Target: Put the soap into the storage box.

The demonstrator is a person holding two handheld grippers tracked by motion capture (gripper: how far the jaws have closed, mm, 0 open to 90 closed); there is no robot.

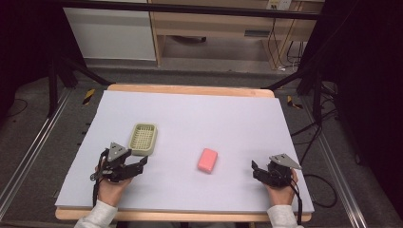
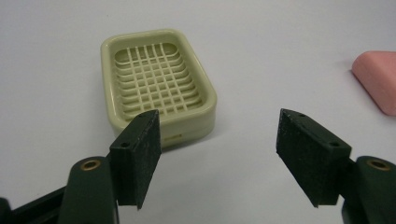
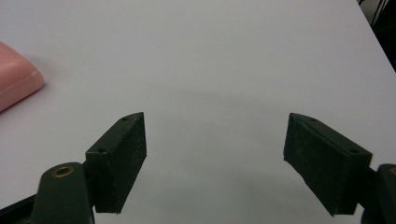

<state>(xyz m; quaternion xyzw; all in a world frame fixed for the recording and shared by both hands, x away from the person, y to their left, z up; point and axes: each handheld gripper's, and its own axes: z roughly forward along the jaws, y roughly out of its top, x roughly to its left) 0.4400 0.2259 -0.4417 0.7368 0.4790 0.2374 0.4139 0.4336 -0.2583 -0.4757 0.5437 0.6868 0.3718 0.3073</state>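
Note:
A pale green soap dish point(image 1: 143, 139) with a lattice floor lies empty on the left part of the lilac mat point(image 1: 199, 114). A pink bar of soap point(image 1: 207, 160) rests flat near the mat's middle. My left gripper point(image 1: 126, 160) is just in front of the dish, open, with nothing between its jaws. In the left gripper view the dish point(image 2: 205, 95) sits beyond the left pad point(image 2: 150, 140), apart from it, and the soap point(image 2: 379, 79) shows at the right edge. My right gripper point(image 1: 268, 170) hovers open to the right of the soap point(image 3: 14, 77), jaws point(image 3: 215, 126) empty.
The mat covers a wooden table point(image 1: 190, 89) whose front edge runs just behind my hands. Dark stand legs point(image 1: 62, 71) and cables point(image 1: 313, 137) flank the table on the floor. Wooden furniture point(image 1: 214, 28) stands beyond the far edge.

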